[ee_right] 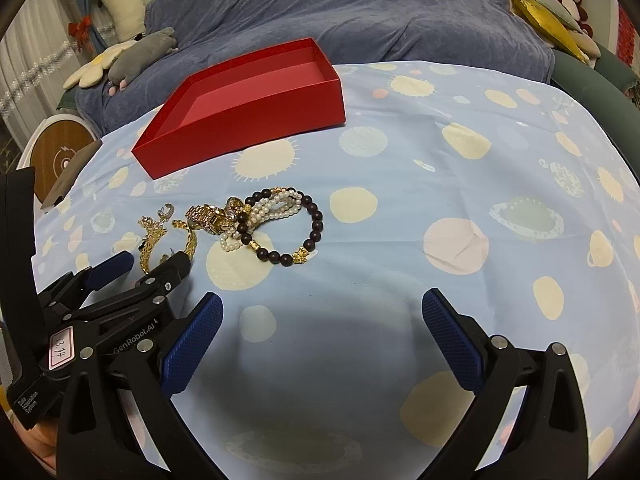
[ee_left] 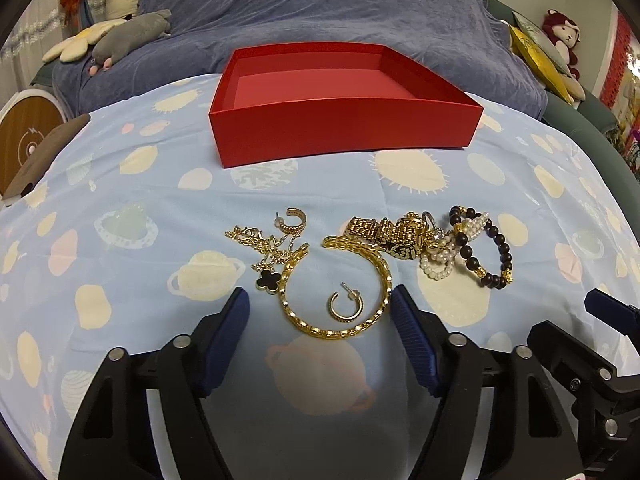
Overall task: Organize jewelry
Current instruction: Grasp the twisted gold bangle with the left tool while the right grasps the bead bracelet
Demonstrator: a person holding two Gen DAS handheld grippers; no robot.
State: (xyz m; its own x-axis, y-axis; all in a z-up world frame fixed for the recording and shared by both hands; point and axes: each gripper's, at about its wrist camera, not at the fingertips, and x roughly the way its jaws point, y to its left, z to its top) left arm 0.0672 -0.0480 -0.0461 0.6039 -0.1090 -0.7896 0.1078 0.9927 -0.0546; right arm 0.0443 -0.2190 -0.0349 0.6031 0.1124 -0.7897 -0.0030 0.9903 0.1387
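Jewelry lies in a cluster on the blue patterned cloth [ee_left: 120, 208]. A gold bangle [ee_left: 294, 316] sits between the fingers of my left gripper [ee_left: 320, 294], with a gold hoop earring [ee_left: 346, 307] inside its ring. The jaws stand apart; the right pad is close to the bangle and the left pad is clear of it. Beside them lie a chain with a black clover pendant [ee_left: 269, 280], another hoop earring [ee_left: 294, 220], a gold link band [ee_left: 384, 232], a pearl bracelet [ee_left: 438, 266] and a dark bead bracelet [ee_right: 316, 232]. My right gripper [ee_right: 323, 296] hangs open over bare cloth. The red box [ee_left: 344, 136] stands empty behind the jewelry.
A blue-grey blanket [ee_left: 340, 12] covers the sofa behind the table, with plush toys [ee_left: 132, 36] at its left and right ends. A round wooden-faced object [ee_right: 60, 160] stands past the table's left edge. Bare cloth [ee_right: 480, 200] stretches to the right of the jewelry.
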